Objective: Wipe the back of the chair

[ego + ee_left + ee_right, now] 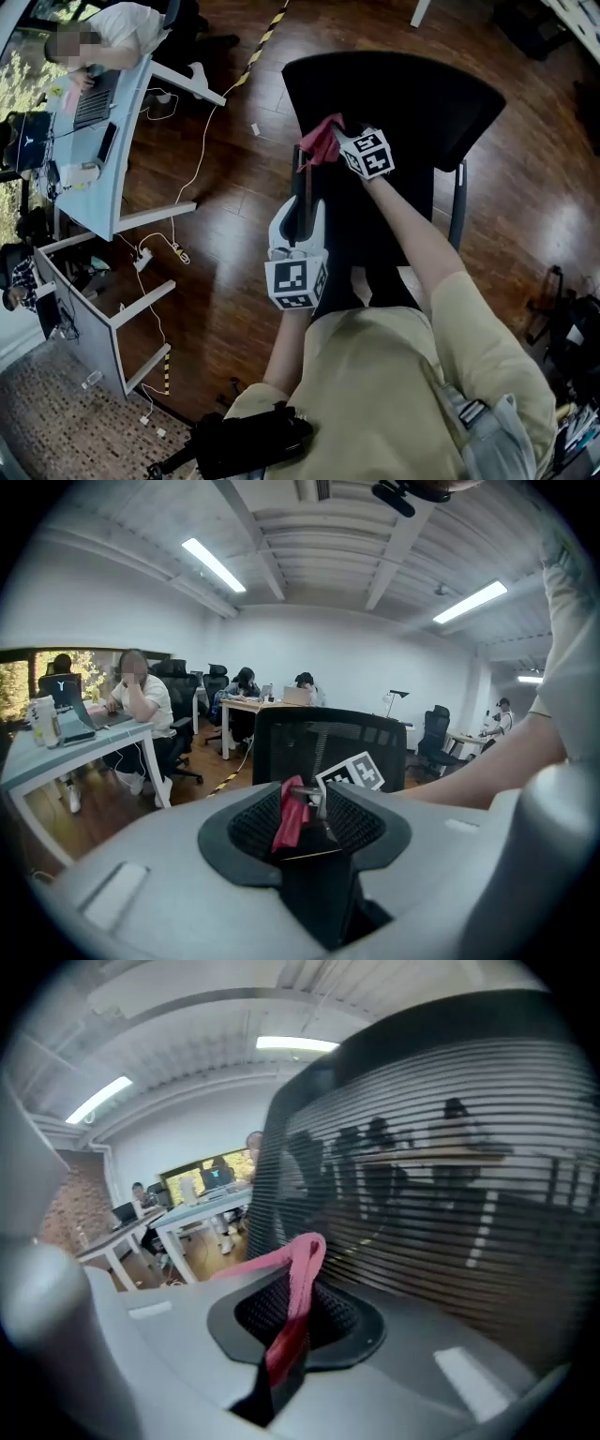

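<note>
The black mesh-backed chair [403, 94] stands right in front of me. My right gripper [337, 142] is shut on a red-pink cloth [319, 142] and holds it at the left part of the chair's back. In the right gripper view the cloth [298, 1283] sticks up from between the pads, with the striped mesh back [450, 1176] close on the right. My left gripper [300, 183] points at the chair from just below the cloth. Its jaws stand a little apart with nothing between them. The left gripper view shows the cloth [291, 813] just beyond the tips, before the chair back [328, 738].
Pale desks [112, 141] stand at the left with a seated person [122, 33] at a laptop. Cables and a power strip [142, 258] lie on the wood floor. Yellow-black tape [255, 42] runs at the top. A black bag [244, 441] hangs at my waist.
</note>
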{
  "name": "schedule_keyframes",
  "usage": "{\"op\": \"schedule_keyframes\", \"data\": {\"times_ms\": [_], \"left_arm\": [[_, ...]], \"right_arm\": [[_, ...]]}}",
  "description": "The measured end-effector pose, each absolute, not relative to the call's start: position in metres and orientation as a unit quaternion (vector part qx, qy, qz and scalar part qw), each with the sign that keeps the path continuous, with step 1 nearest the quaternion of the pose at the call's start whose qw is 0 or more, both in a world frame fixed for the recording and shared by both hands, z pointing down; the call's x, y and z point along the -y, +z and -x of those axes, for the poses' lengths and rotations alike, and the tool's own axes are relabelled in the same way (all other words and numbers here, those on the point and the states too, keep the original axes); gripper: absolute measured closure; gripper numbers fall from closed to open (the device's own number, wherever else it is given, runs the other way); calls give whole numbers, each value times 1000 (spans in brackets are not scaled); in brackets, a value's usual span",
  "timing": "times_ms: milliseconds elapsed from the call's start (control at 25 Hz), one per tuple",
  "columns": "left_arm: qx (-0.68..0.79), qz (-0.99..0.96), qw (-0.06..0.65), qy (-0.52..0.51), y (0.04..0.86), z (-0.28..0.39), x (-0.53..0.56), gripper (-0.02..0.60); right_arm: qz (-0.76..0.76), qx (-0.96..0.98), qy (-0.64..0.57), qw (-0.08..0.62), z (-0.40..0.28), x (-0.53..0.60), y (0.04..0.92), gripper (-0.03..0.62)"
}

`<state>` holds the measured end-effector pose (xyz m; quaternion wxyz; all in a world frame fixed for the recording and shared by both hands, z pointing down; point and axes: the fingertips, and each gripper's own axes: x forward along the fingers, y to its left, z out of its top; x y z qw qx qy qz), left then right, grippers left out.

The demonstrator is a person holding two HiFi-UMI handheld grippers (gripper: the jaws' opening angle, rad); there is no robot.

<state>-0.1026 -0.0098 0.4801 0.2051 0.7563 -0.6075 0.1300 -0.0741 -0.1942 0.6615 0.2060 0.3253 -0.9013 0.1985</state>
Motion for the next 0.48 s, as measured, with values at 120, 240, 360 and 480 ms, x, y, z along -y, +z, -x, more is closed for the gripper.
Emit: {"op": "schedule_keyframes", "data": {"times_ms": [120,240,360,480], "left_arm": [[594,-766,210,125,486,90,18,440],[575,-782,214,114,489,72,28,442],[555,-796,216,109,493,50,37,442],[550,-798,220,110,498,40,40,442]], "right_arm": [[-406,865,201,215,-27,209,669,569],[-494,813,209,229,-139,203,670,569],[-568,750,238,239,-235,188,673,569],[-577,741,238,248,-249,182,677,569]]}}
